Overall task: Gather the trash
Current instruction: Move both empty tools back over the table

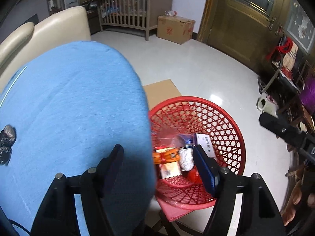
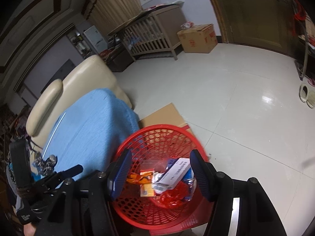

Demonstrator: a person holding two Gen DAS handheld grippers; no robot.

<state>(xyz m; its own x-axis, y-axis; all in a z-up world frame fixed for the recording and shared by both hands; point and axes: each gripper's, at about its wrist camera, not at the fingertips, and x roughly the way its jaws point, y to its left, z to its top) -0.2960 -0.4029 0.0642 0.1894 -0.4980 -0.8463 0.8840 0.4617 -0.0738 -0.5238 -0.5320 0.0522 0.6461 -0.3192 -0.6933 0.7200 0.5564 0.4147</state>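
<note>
**Both grippers empty above the bin**

The red bin (image 2: 157,177) stands on the floor just beside the blue cloth (image 1: 74,108). Trash lies in the bin's bottom: a white box (image 2: 175,172), orange wrappers (image 1: 166,156), crumpled white paper (image 1: 186,158) and red plastic (image 2: 174,193). The left gripper (image 1: 157,169) hangs over the bin's edge nearest the cloth, jaws apart, nothing between them. The right gripper (image 2: 160,174) hangs over the bin, jaws parted, holding nothing. A dark scrap (image 1: 6,143) lies on the cloth, well apart from the bin.
</note>
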